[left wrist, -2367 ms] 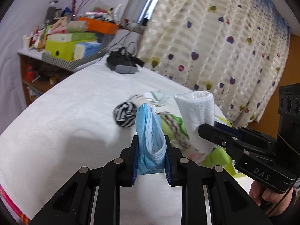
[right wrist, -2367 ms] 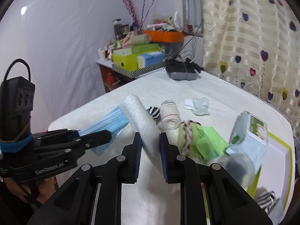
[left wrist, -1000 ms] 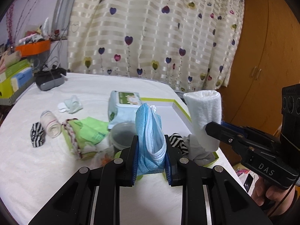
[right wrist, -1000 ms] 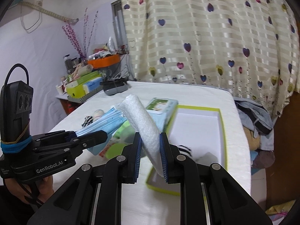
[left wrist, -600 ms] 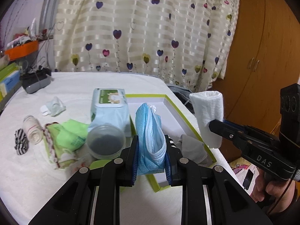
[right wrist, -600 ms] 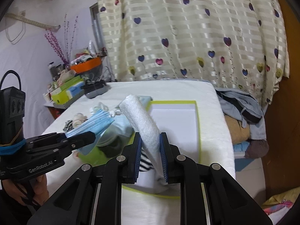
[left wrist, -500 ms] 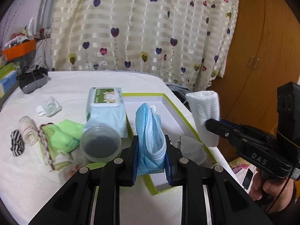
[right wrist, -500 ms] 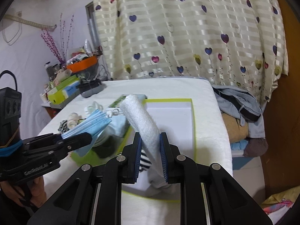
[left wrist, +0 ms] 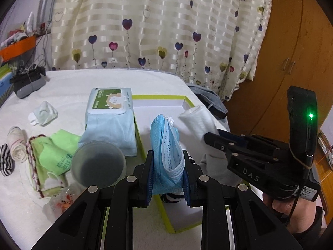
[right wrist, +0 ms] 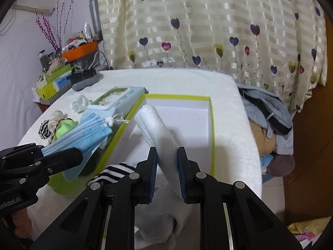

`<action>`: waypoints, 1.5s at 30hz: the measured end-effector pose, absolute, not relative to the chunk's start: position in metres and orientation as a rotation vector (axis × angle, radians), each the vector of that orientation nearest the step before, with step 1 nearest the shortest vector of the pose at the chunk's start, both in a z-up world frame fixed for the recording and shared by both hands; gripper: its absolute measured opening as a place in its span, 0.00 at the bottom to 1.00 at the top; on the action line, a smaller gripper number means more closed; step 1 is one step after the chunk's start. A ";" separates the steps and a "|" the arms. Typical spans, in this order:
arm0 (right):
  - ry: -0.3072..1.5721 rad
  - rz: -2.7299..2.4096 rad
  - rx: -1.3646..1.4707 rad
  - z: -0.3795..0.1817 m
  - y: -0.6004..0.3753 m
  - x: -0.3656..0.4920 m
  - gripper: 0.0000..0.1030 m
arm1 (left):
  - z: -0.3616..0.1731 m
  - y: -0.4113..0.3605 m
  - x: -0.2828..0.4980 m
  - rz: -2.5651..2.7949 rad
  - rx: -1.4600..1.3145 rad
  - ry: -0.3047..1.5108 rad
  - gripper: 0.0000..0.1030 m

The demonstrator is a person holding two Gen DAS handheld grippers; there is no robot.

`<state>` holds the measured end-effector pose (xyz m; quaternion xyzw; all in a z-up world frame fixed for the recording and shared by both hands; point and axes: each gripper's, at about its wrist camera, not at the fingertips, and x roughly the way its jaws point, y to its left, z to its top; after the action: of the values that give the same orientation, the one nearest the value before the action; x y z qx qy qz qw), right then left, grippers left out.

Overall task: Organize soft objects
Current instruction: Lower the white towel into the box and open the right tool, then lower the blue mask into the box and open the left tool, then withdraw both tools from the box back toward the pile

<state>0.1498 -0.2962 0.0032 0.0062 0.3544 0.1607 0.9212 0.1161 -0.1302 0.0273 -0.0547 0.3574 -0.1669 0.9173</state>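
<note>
Surface: a bed covered in white fleece.
Box: a green-rimmed white box lay at its right edge.
Beside the box: wipes pack, round lid, green cloth.
Far left: rolled socks, grey device.

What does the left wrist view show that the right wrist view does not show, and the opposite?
Only the left wrist view shows the grey round lid and the wooden wardrobe. Only the right wrist view shows the purple twigs and the clothes pile beside the table. Both show the blue mask in the left gripper, the white rolled towel in the right gripper, and the green-edged box.
</note>
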 end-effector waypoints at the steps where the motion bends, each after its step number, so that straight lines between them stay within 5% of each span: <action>1: 0.735 0.331 0.021 0.001 -0.297 0.152 0.21 | 0.026 -0.132 0.119 -0.342 -0.110 0.740 0.21; 36: 0.650 0.268 0.077 0.035 -0.319 0.113 0.24 | 0.040 -0.157 0.124 -0.332 -0.047 0.687 0.31; 38: 0.640 0.264 0.078 0.039 -0.317 0.107 0.29 | 0.045 -0.152 0.115 -0.333 -0.050 0.673 0.31; 40: 0.633 0.264 0.083 0.043 -0.314 0.101 0.54 | 0.050 -0.145 0.107 -0.333 -0.055 0.662 0.31; 45: 0.618 0.273 0.071 0.051 -0.301 0.085 0.54 | 0.059 -0.128 0.091 -0.332 -0.068 0.636 0.31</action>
<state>0.0849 -0.3006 0.0514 0.0350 0.3032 0.1339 0.9428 0.0908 -0.1284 0.0589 -0.0333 0.3110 -0.1623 0.9359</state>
